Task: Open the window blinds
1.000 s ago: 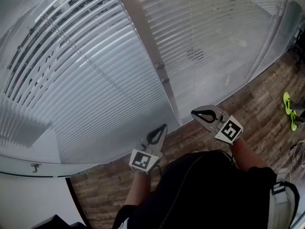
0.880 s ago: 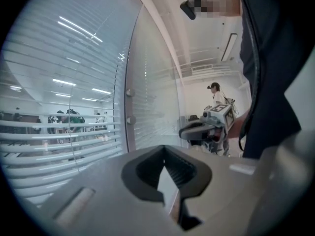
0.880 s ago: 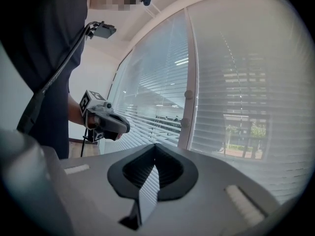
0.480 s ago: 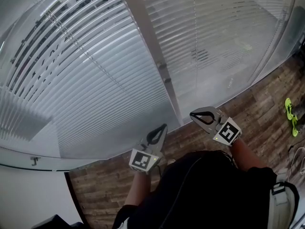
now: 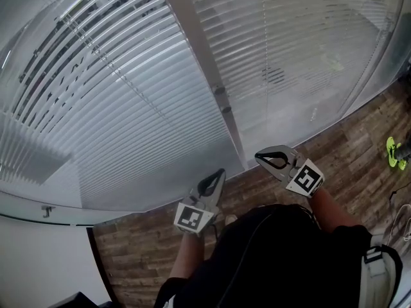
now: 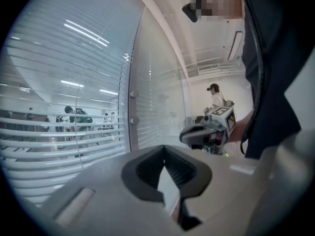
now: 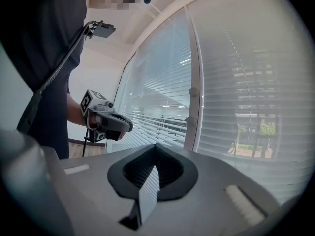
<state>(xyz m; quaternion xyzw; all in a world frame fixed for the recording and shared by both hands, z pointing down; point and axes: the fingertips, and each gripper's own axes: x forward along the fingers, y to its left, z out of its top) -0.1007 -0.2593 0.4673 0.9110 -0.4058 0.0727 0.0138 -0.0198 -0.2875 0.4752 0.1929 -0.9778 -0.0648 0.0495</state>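
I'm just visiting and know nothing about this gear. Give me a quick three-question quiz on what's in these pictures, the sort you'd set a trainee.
1. True or false: the right gripper is clamped on a pull cord.
2. The floor below the blinds is: A carpet, B wood planks, C white tiles.
3. Fill in: the left gripper has its jaws ____, with nothing between them.

Key: 1 false; 2 B; 3 shut.
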